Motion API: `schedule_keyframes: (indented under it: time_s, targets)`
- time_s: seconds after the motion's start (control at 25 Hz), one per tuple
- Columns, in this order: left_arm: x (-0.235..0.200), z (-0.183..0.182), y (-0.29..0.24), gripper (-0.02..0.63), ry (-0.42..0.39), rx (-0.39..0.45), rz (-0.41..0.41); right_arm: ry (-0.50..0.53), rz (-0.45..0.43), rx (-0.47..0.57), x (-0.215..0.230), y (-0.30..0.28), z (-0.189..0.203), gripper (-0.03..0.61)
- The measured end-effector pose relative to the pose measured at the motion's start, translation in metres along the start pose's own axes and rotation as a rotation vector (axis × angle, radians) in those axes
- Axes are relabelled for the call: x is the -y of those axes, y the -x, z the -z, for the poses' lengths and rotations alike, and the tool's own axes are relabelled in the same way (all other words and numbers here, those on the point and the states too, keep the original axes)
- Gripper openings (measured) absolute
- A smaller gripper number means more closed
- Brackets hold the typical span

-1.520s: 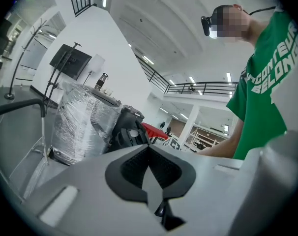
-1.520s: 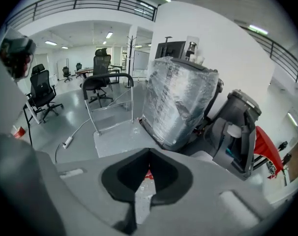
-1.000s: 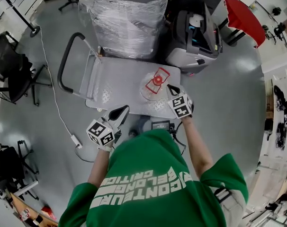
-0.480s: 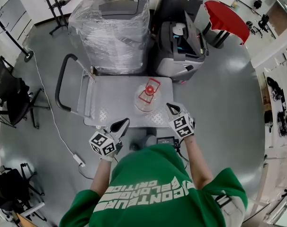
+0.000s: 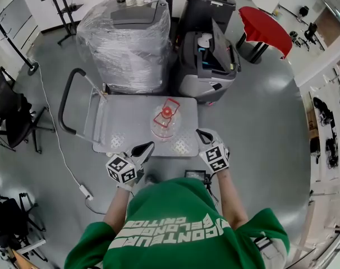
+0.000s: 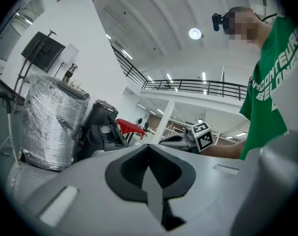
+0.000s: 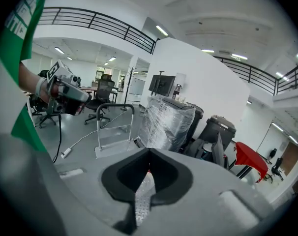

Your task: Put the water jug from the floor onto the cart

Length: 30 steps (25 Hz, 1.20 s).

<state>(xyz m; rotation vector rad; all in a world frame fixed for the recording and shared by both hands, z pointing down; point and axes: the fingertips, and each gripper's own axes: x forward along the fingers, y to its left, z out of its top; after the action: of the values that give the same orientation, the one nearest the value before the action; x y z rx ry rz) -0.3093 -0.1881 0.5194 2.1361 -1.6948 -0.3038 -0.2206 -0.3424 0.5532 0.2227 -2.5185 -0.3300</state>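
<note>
The clear water jug [image 5: 164, 123] with a red cap and handle stands upright on the grey cart deck [image 5: 125, 129], towards its right side. Near the deck's front edge, left of the jug, my left gripper [image 5: 143, 148] is shut and empty. My right gripper [image 5: 202, 134] is just off the deck's front right corner, clear of the jug, shut with nothing in it. In the left gripper view the jaws [image 6: 149, 146] meet, and the right gripper [image 6: 181, 140] shows beyond them. In the right gripper view the shut jaws [image 7: 149, 150] point at the cart [image 7: 114, 144].
The cart's black push handle [image 5: 66, 102] rises at its left end. A plastic-wrapped bin [image 5: 128, 38] and a grey-black machine [image 5: 206, 60] stand right behind the cart. A red table [image 5: 265, 27], office chairs [image 5: 13, 111] and a white floor cable [image 5: 83, 192] are around.
Both grippers have drawn back from the cart towards the person; the right one has left the jug's side. The jug stays upright on the deck.
</note>
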Motion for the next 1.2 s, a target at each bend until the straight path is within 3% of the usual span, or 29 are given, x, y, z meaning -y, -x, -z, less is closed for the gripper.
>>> schedule_keyframes:
  time_s: [0.48, 0.8, 1.2]
  targets:
    - [0.061, 0.017, -0.079, 0.009, -0.012, -0.031, 0.045, -0.043, -0.042, 0.025, 0.038, 0.045, 0.045, -0.008]
    - [0.085, 0.030, -0.102, 0.009, -0.010, -0.054, 0.045, -0.068, -0.079, 0.025, 0.041, 0.070, 0.074, -0.008]
    - [0.097, 0.037, -0.113, 0.009, -0.007, -0.068, 0.051, -0.049, -0.113, 0.039, 0.038, 0.078, 0.078, -0.008]
